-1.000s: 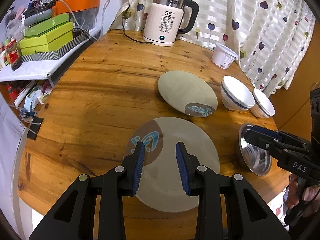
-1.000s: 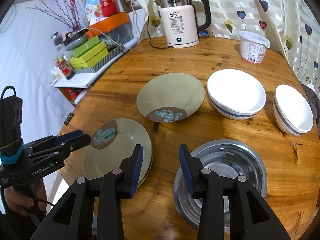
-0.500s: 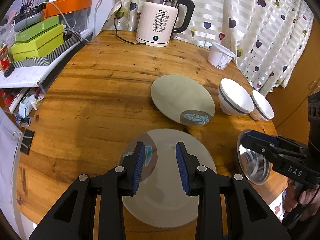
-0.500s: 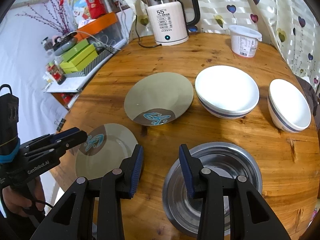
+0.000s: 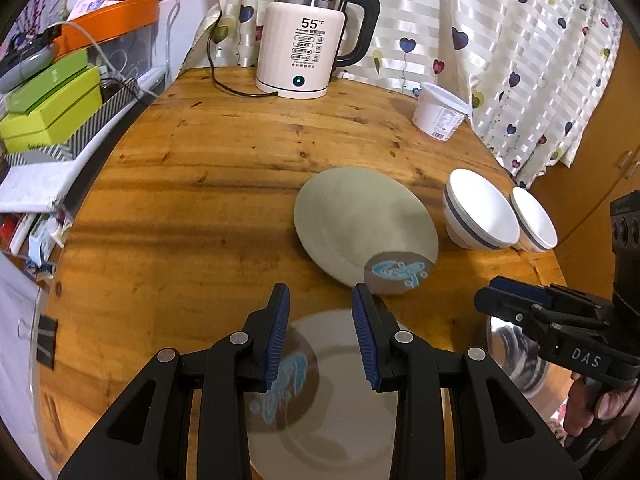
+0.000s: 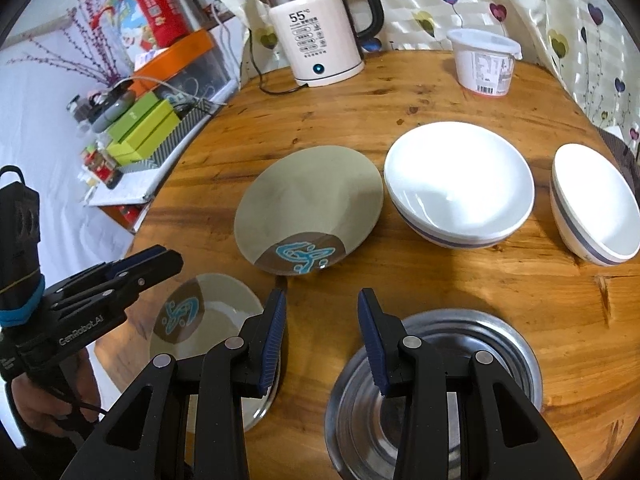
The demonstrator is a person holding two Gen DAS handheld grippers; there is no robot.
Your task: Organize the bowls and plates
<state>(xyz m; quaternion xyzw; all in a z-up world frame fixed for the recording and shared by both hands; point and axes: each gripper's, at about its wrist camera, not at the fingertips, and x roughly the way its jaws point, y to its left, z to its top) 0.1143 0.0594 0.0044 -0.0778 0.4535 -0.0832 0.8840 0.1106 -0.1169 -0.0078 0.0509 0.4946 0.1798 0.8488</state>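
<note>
Dishes spread over round wooden table

Left gripper (image 5: 320,336) partly open, empty, above beige plate (image 5: 340,412) at near table (image 5: 200,184) edge. Right gripper (image 6: 322,340) likewise parted, gripping nothing, over steel bowl (image 6: 500,344). Second beige plate (image 6: 308,208) mid-table; two white bowls (image 6: 460,184) toward right edge, kettle (image 6: 320,32) at far edge.

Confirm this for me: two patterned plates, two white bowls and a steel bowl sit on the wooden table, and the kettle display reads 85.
One detail is wrong: the kettle display reads 55, not 85, as the right wrist view shows clearly. The rest holds: two patterned plates, two white bowls and the steel bowl sit on the wooden table.
</note>
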